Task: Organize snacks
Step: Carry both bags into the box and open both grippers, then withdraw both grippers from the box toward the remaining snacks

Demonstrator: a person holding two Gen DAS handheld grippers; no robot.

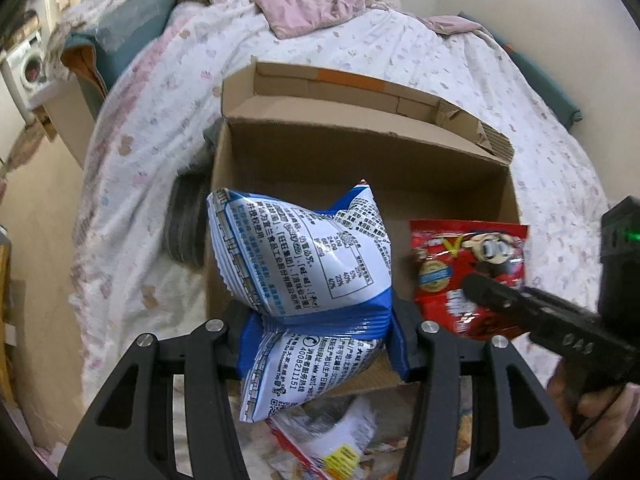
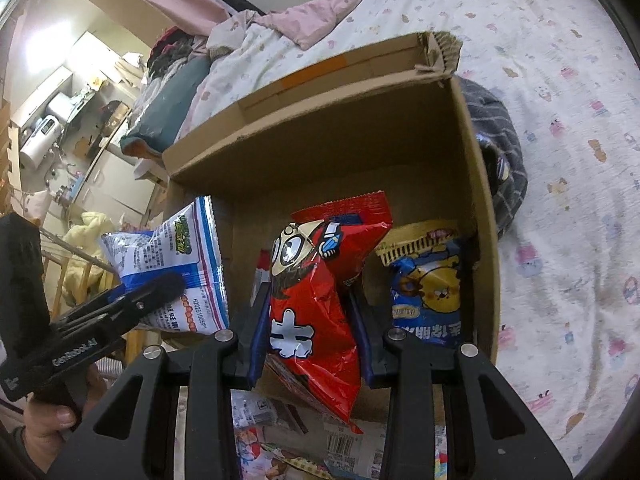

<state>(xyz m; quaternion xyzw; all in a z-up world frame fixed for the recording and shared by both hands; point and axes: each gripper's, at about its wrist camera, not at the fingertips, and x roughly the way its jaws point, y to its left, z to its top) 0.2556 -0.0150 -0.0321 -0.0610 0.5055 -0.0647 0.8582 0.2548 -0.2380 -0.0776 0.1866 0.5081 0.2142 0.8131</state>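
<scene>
My left gripper (image 1: pixel 320 332) is shut on a blue and white snack bag (image 1: pixel 304 256) and holds it over the near edge of an open cardboard box (image 1: pixel 360 152) on the bed. My right gripper (image 2: pixel 308 332) is shut on a red snack bag (image 2: pixel 316 292), held over the same box (image 2: pixel 320 120). A blue and yellow snack bag (image 2: pixel 424 280) lies inside the box at its right side. The red bag (image 1: pixel 468 264) and the right gripper also show in the left wrist view; the blue and white bag (image 2: pixel 180 264) shows in the right wrist view.
Several loose snack packets (image 1: pixel 332 440) lie on the bed in front of the box, also in the right wrist view (image 2: pixel 304 448). A dark checked cloth (image 2: pixel 500 152) lies against the box's right side. A white patterned quilt (image 1: pixel 152 152) covers the bed.
</scene>
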